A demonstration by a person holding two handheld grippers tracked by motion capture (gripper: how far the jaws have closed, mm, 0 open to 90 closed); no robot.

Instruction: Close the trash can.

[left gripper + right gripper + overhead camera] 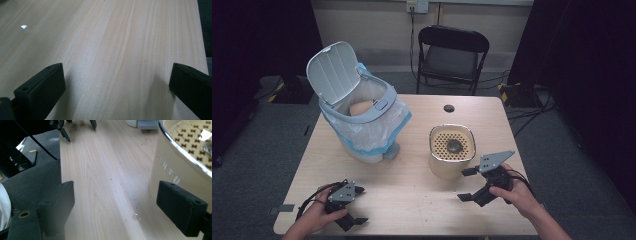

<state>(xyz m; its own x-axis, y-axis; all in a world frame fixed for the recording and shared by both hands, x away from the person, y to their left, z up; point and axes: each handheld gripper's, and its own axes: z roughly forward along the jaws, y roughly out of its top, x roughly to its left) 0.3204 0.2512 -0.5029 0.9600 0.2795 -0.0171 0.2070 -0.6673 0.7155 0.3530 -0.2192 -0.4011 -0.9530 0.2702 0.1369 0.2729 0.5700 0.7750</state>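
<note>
Resting near the table's (pixel 412 200) front edge, both grippers stand with jaws spread wide and hold nothing. The left gripper (pixel 354 205) lies low over bare wood, well apart from everything. The right gripper (pixel 468 184) sits just beside the cream strainer canister (pixel 451 159), one jaw close against its wall in the right gripper view (pixel 172 180). A dark lump (pixel 454 145) lies on the canister's perforated insert (pixel 442 142). Farther back on the left stands a lidded trash bin (pixel 362 112), lid (pixel 332 70) raised, lined with a plastic bag (pixel 379 131). The step in hand appears to be the approach to the canister. The next move likely calls for closing the right jaws on its rim or wall, then carrying it toward the open bin.
</note>
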